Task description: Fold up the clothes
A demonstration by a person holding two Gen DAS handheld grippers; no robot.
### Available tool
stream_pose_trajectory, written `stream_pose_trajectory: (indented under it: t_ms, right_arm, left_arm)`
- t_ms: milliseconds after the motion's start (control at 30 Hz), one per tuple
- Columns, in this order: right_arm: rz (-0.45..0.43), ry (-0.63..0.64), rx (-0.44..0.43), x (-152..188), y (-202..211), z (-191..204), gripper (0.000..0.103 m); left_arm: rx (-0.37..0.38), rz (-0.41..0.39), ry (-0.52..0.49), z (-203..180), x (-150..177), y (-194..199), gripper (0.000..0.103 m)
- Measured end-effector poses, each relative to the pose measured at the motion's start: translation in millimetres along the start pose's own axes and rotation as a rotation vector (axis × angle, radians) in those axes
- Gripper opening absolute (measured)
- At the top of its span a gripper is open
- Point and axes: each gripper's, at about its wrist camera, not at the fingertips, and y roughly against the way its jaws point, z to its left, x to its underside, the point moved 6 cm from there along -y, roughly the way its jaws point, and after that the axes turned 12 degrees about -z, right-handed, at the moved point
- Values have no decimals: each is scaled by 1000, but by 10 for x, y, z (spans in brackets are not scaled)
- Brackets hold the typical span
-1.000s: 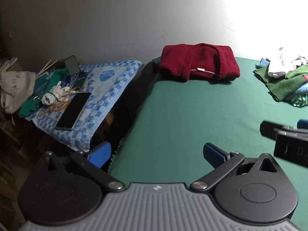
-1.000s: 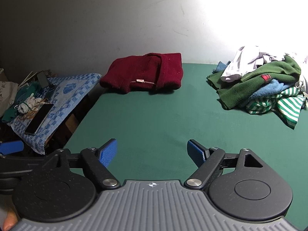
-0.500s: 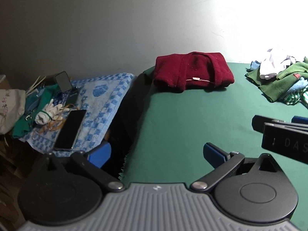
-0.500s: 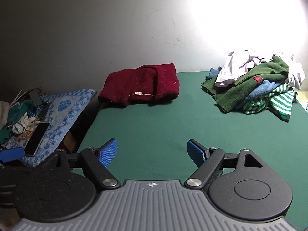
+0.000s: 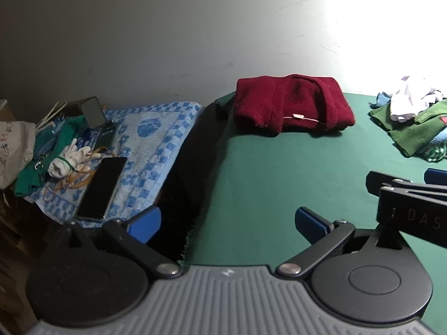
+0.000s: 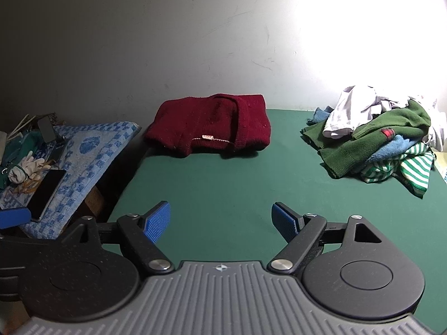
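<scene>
Folded maroon sweater (image 6: 212, 136), label showing

In the left wrist view the pile of clothes (image 5: 413, 122) runs off the right edge, so only its near part shows, and glare washes out the white garment on top. The right claw (image 5: 405, 195) also enters there cut off, its printed lettering incomplete. The cloth bag (image 5: 14, 150) at the far left is cropped, its writing unreadable. In the right wrist view the left claw (image 6: 14, 217) shows only as one blue pad at the left edge. The small label (image 6: 207, 137) on the red sweater (image 6: 212, 122) is too tiny to read. Under the blue checked towel (image 6: 92, 150), what carries it stays in shadow.
</scene>
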Motion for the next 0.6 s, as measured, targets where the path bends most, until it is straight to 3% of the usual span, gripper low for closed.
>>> stream_pose_trajectory:
  t_ms: [333, 600]
  right_arm:
    - [21, -53, 53, -235, -305, -76, 78]
    - [28, -18, 59, -284, -330, -58, 78]
  left_arm:
    - [-45, -27, 28, 246, -388, -272, 102]
    - [-18, -5, 64, 223, -332, -388, 102]
